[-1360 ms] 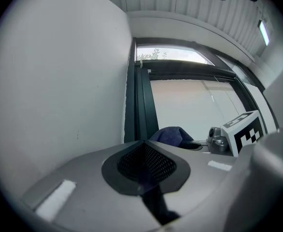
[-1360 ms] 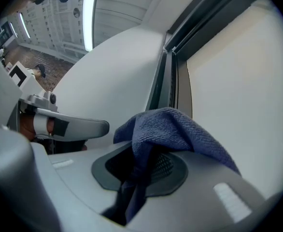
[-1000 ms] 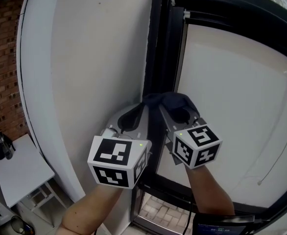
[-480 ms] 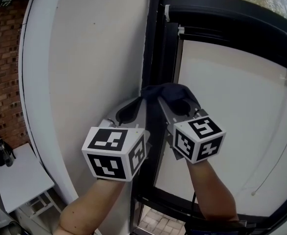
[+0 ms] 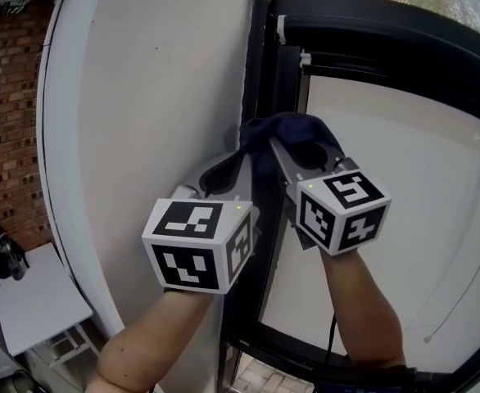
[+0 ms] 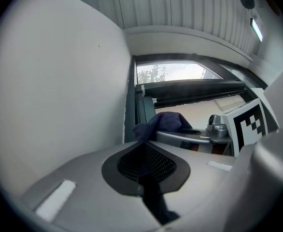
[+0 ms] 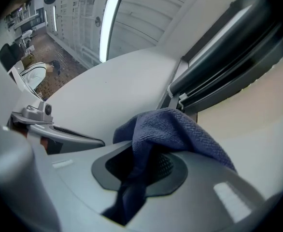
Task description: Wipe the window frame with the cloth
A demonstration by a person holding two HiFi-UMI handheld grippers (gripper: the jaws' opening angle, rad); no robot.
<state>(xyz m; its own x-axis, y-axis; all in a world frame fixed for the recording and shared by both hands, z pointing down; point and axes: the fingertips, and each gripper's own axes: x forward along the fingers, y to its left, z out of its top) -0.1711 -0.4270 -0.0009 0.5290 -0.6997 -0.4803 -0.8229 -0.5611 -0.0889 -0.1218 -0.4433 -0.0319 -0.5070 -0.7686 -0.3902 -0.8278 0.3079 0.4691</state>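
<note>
rising beside a broad white wall, the dark window frame encloses a pale pane. both tools sit side by side at about mid-height of its left upright. the right tool is clamped on a dark blue cloth, which bunches over its tips and presses against that upright. the left tool has its jaws together, and a corner of the same cloth seems nipped between them. by my reading the wipe is under way on this one upright – cloth on the frame, contact made. no streak or dust line shows which parts are done, so i cannot tell how much is cleaned. the top rail, the bottom rail and the far side look like work left.
</note>
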